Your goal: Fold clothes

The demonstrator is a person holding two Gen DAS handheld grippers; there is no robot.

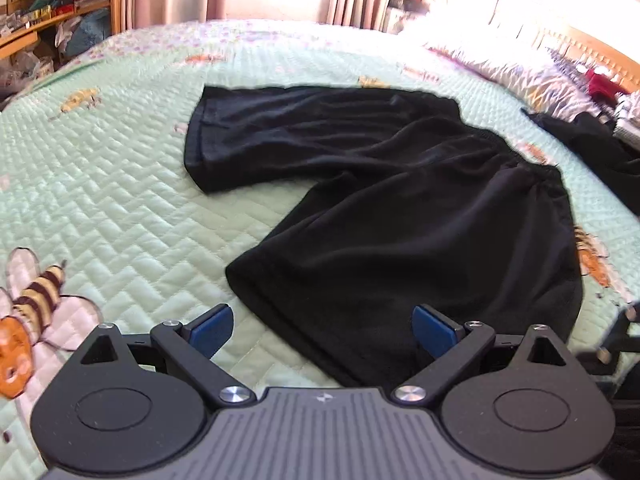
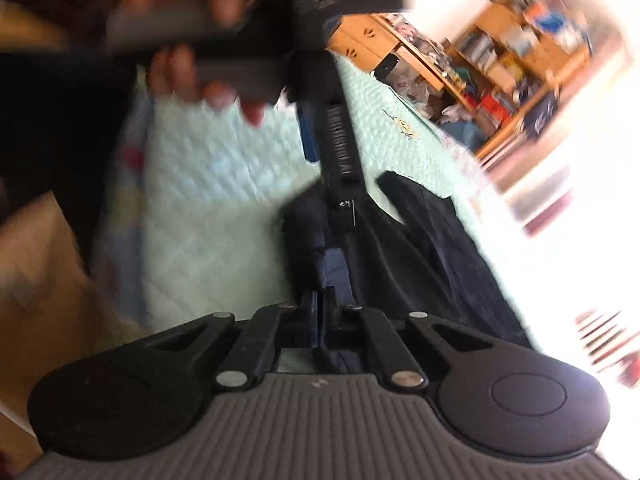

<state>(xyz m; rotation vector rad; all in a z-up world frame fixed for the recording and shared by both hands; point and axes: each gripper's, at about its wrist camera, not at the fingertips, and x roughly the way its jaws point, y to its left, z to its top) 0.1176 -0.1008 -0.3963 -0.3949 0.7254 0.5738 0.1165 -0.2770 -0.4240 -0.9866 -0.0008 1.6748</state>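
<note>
- Shorts (image 1: 380, 184), black, lie spread on a green quilt (image 1: 120, 184) with bee prints; one leg points to the far left, the other runs near, its hem between the tips of the left gripper (image 1: 322, 330).
- Left gripper's blue pads (image 1: 212, 326) stand spread wide, above the quilt and the hem, pinching nothing.
- Right gripper (image 2: 320, 312) has its fingers pressed together on a fold of dark cloth; in the right wrist view the shorts (image 2: 420, 248) trail away from the tips across the quilt (image 2: 208, 216).
- That view is blurred and tilted; a hand (image 2: 188, 68) grips the other gripper's handle at the top.
- Shelves (image 1: 56, 0) at the far left hold books, boxes and bags, too small to tell apart; no writing on them can be read.
- Another dark garment (image 1: 592, 148) lies at the right edge of the quilt, apart from the shorts.
- Pillow (image 1: 500, 68) with a pale print sits at the far right.
- Small pale logo (image 1: 322, 397) marks the left gripper's body; unreadable.
</note>
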